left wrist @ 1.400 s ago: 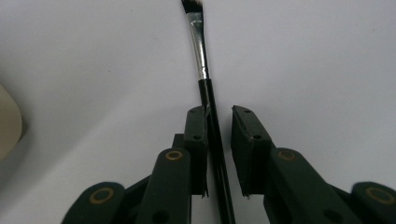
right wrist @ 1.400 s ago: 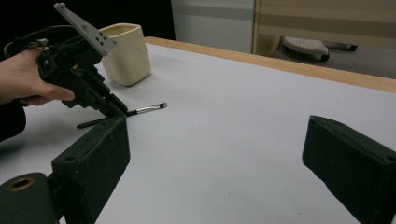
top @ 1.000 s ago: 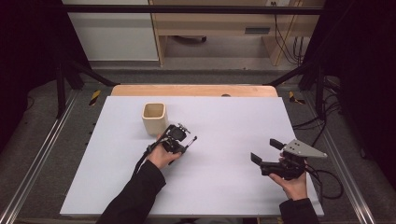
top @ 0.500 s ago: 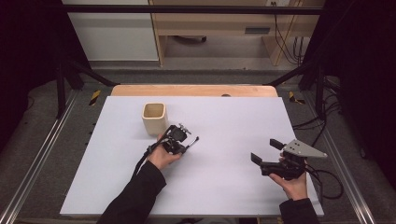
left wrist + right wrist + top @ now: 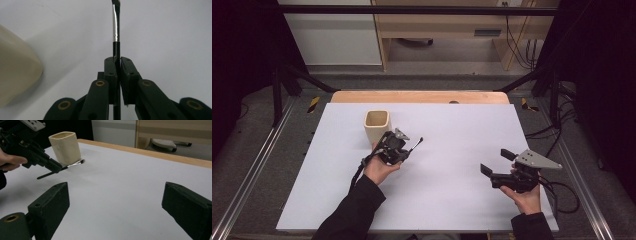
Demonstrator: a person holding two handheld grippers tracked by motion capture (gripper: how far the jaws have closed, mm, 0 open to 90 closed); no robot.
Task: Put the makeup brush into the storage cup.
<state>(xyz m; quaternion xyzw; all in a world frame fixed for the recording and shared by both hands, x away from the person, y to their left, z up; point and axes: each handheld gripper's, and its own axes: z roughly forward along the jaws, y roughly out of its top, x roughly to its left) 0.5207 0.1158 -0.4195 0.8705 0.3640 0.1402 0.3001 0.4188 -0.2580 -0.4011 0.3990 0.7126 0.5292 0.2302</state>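
Brush [image 5: 116,27] is the thing in hand: a thin makeup-type brush with a black handle and a silver ferrule, pinched by its handle between the jaws of the left gripper [image 5: 117,66], which are closed tight on it. It is held off the table [image 5: 452,200], roughly level, with its bristle end pointing away from the hand (in the right gripper view the bristles sit just beside the base of the cup [image 5: 65,146], and I cannot tell whether they touch it). The cup [image 5: 377,125] stands upright near the back left of the white table, open top up and, as far as the high view shows, with nothing in it.

My reading is that the pick-up is done and the placing is left: the brush likely has to be raised, tipped and lowered into the cup, then let go. The right gripper [image 5: 494,162] waits well apart at the right side of the table, its jaws spread wide around nothing.

No brand, label or writing can be read on the brush, the cup or the grippers.
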